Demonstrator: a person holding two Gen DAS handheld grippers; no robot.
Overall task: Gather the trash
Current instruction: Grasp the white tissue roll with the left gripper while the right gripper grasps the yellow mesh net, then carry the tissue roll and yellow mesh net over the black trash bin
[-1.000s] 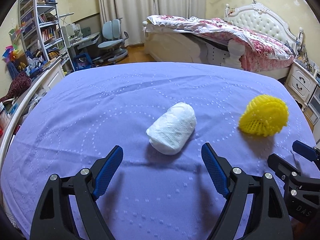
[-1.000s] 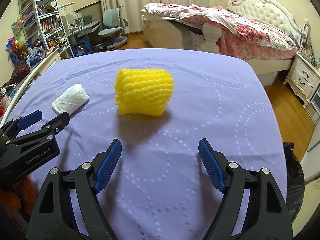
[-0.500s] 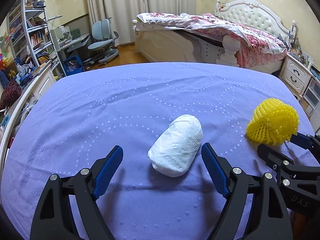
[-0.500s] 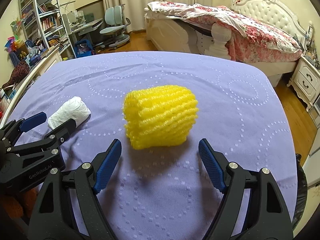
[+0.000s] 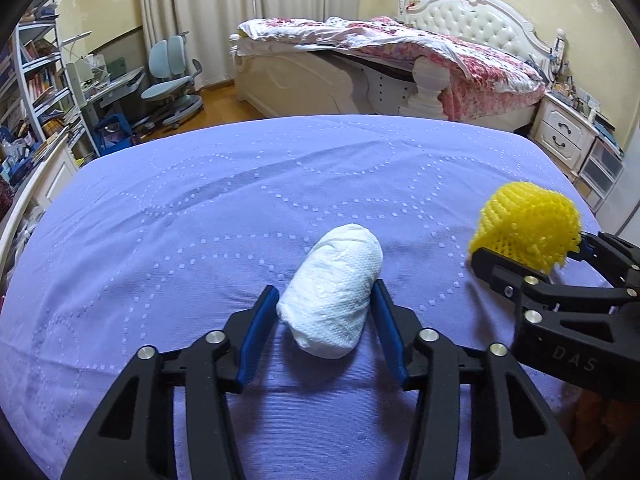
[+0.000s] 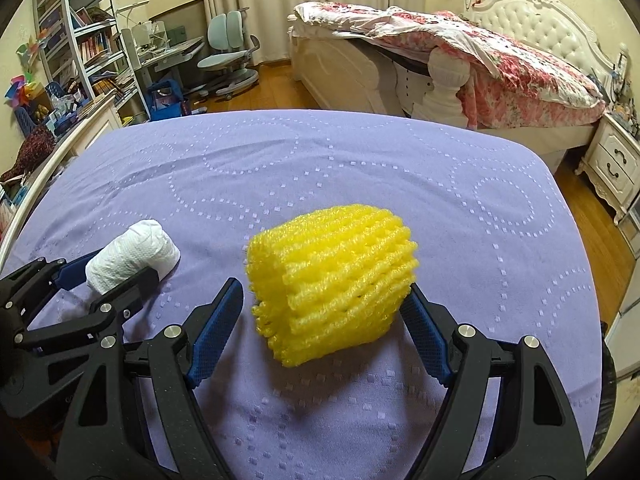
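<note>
- Nearest us, the left gripper (image 5: 326, 306) straddles the white paper wad (image 5: 332, 306). Its jaws have just been closing, wad between them. The blue pads (image 5: 256, 336) sit at its flanks; we cannot tell whether they press it yet.
- Just right of it, the right gripper (image 6: 326, 312) brackets the yellow foam net (image 6: 332, 284). Its jaws have been closing a little, net between them. The right pad meets the net's edge, while a gap shows at the left pad, so the jaws stand apart with no clamp.
- Both pieces lie on the purple cloth (image 5: 200, 208), near its front edge, wad left, net right, well apart.
- Step in hand, as we judge it: grasping both trash pieces at once.
- Next move calls for finishing both squeezes before any lift. Both look soft, so expect them to give.
- Far: bed (image 5: 440, 60) and shelves (image 6: 92, 48). A dark form (image 6: 610, 376) past the right edge may be a bag; unclear.
</note>
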